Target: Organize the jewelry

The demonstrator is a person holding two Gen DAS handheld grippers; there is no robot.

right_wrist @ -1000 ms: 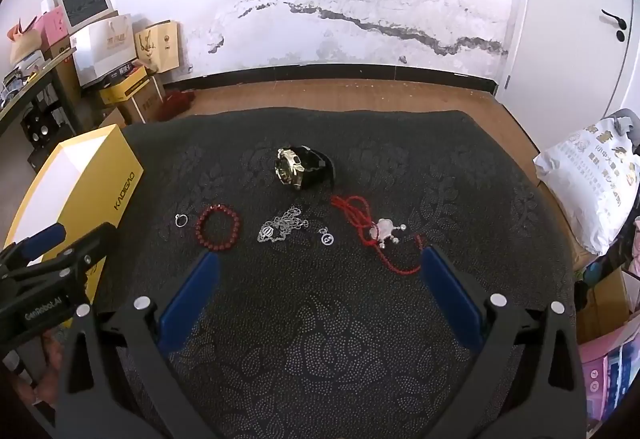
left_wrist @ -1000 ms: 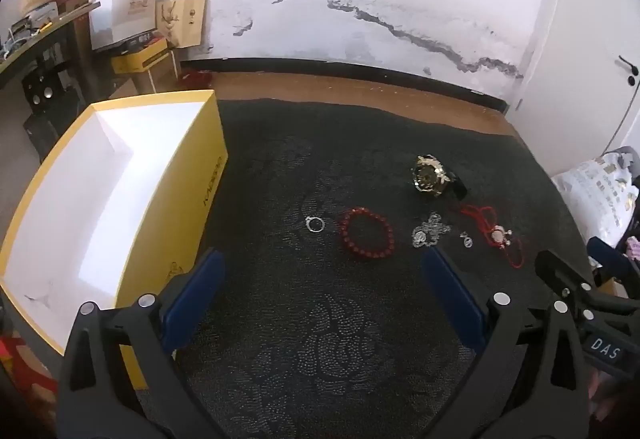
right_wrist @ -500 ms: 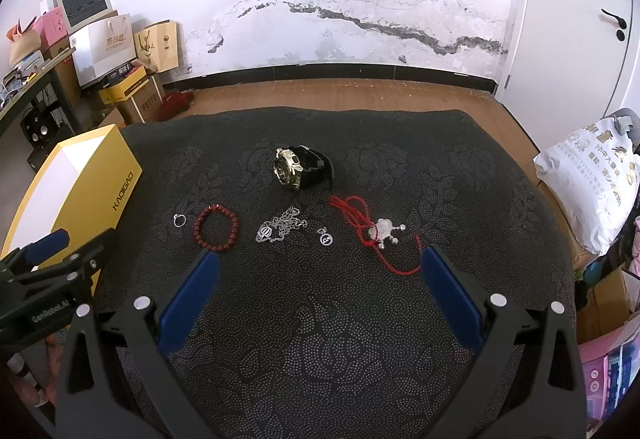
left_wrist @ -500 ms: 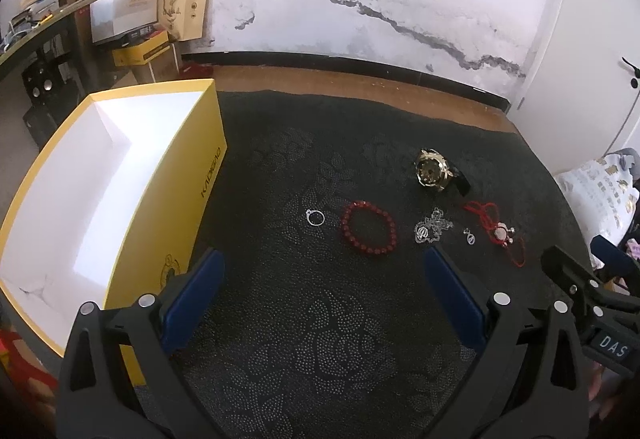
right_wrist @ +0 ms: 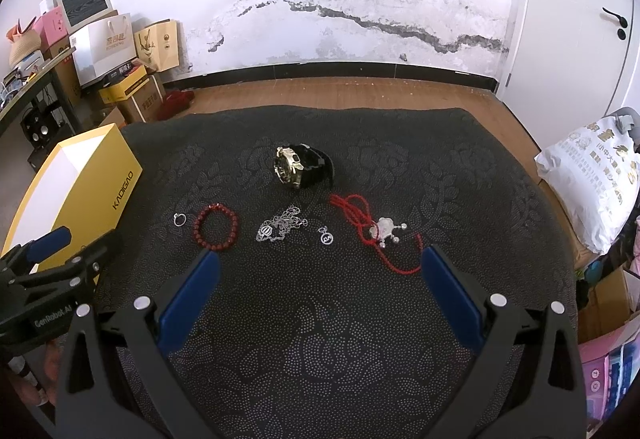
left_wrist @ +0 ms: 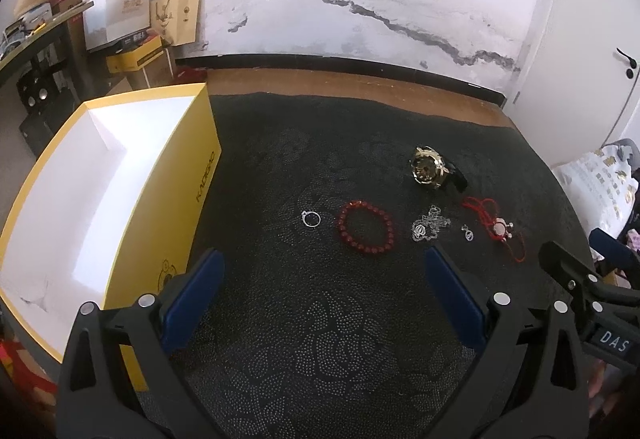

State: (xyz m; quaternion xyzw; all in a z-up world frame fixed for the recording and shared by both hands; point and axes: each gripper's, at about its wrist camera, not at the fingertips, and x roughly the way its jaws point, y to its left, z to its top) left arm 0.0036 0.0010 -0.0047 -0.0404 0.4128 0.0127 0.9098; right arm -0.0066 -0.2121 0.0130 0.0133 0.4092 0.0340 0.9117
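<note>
Left gripper (left_wrist: pixel 322 267): we see its jaws spread wide and holding nothing, hovering over the near part of the surface (left_wrist: pixel 320 339), which is covered in dark patterned cloth.
Right gripper (right_wrist: pixel 320 263): we see its jaws wide apart too, also holding nothing, above the near edge of the jewelry row.
Box (left_wrist: pixel 132 207): yellow outside, white inside, open, at the left of the surface.
Ring (left_wrist: pixel 311 218): leftmost in the row, nearest the box.
Bracelet (left_wrist: pixel 365 226): red beads, just right of the ring.
Chain (right_wrist: pixel 280 225): silver, bunched in a heap, right of the bracelet.
Charm (right_wrist: pixel 326 236): small, silver, between the chain and the cord.
Cord (right_wrist: pixel 372 231): red, with a pale pendant, at the right end.
Watch (right_wrist: pixel 298 165): gold face, black strap, farther back than the row.
</note>
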